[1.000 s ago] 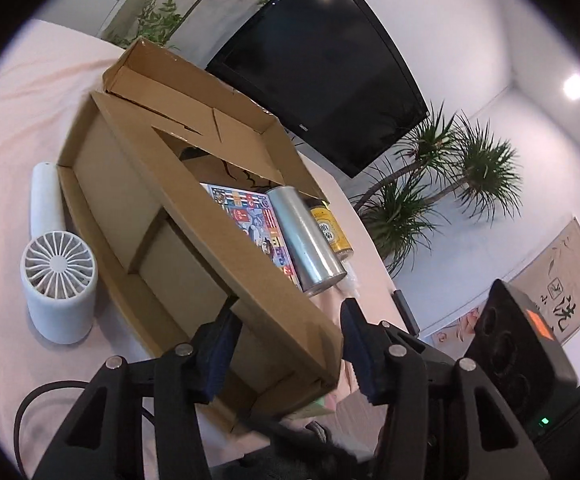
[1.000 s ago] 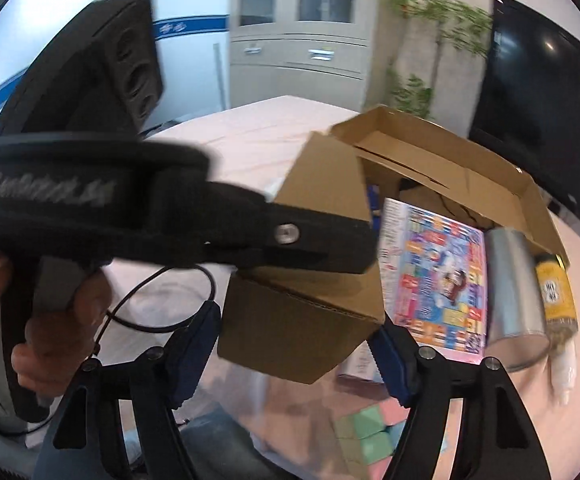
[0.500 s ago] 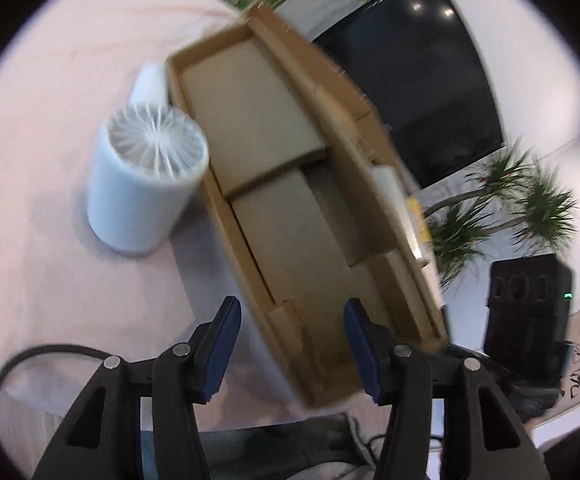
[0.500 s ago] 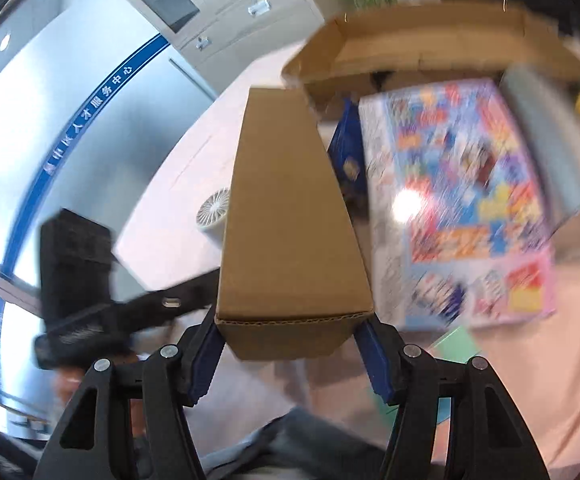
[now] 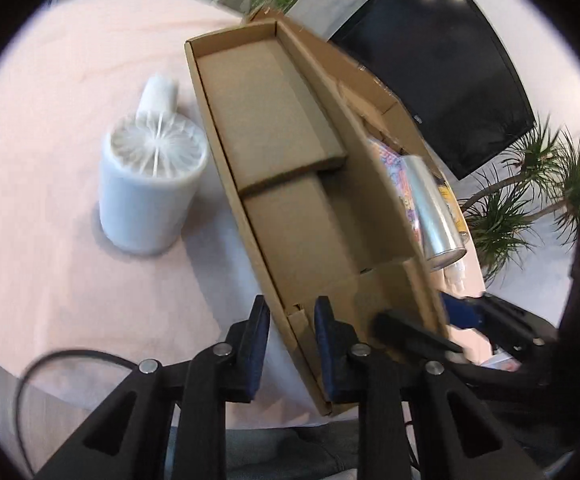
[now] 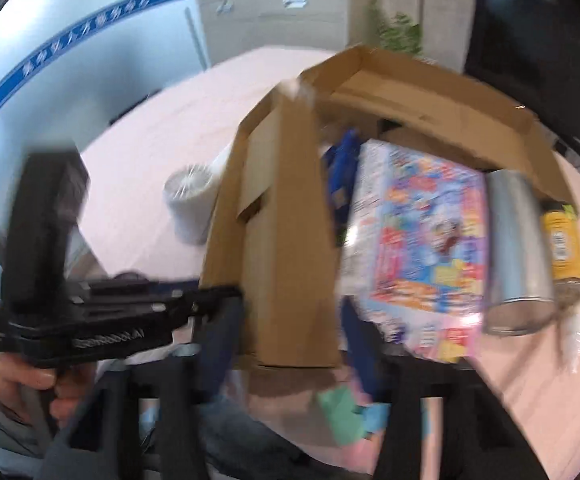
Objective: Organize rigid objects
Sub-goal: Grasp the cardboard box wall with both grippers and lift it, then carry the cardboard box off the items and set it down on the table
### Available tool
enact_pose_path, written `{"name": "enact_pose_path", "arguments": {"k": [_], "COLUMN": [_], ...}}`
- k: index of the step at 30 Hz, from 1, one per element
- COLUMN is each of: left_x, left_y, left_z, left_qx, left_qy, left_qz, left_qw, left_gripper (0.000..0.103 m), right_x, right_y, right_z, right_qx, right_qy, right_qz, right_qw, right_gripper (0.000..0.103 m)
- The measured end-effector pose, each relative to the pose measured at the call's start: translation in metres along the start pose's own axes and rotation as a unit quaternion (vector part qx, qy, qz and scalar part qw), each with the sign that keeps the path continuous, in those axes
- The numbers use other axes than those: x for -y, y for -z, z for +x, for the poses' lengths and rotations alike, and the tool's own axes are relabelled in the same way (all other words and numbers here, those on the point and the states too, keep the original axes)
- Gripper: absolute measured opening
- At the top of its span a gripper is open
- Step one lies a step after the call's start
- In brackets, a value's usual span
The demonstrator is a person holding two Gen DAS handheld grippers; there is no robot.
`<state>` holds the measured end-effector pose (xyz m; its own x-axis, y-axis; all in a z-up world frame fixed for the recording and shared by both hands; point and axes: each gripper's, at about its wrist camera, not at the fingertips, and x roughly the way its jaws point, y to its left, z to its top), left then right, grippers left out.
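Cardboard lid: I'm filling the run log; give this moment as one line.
left claw: shut on cardboard lid wall | right claw: jaws just been closing, lid clamped between them | box: open, items inside

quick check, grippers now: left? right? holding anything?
Left gripper: just closed, shut on the side wall of the cardboard box lid.
Right gripper: jaws just closing on the same lid's other wall; contact too blurred to tell.

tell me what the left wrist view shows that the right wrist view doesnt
Only the left wrist view: the bare inside of the cardboard lid, and the palm plants. Only the right wrist view: the colourful box's full front, a hand on the left gripper's handle, grey cabinets. Both: the white fan, silver cylinder, yellow bottle.
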<state>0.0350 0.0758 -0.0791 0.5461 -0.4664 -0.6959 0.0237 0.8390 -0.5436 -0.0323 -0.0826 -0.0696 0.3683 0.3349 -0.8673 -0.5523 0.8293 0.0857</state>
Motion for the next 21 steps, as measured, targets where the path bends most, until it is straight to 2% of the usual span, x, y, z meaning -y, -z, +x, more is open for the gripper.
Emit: {"name": "enact_pose_path", "arguments": {"k": [3,4,7,11,15,21], "left_x": [0.021,0.028,0.051,0.069,0.092,0.105], "left_y": [-0.003,-0.006,-0.014,-0.030,-0.065,-0.125], "left_z": [-0.024,-0.032,-0.050,-0.064,-0.068,-0.059], "left_qx": [0.040,0.053,0.079,0.105,0.136,0.145], "left_qy": [-0.021,-0.025,-0.041,-0.038,-0.039,-0.044], "left_qz": [0.041,0.053,0.088,0.114,0.142,0.161], "left_qw": [0.9981,0.9968,0.9921,0.9872,0.9797,0.9752], "left_gripper": [0.021,0.021,0.021,0.022,0.021,0.021], "right_x": [0.007,0.008,0.004,0.017,0.024,0.047], "right_y": [0.004,0.006,0.005,-0.009,-0.041,-0.100], "right_z": [0.006,0.003,-0.012,-0.045,-0.058,-0.064], "right_qx": [0.001,0.007,0.042,0.096,0.130,0.155], "right_qy": [-0.003,-0.011,-0.013,-0.014,0.004,0.006], "right_qz": [0.026,0.032,0.040,0.070,0.071,0.082], "right_qw": [1.000,0.999,0.998,0.993,0.989,0.984], "right_gripper": [0.019,0.018,0.018,0.017,0.016,0.016]}}
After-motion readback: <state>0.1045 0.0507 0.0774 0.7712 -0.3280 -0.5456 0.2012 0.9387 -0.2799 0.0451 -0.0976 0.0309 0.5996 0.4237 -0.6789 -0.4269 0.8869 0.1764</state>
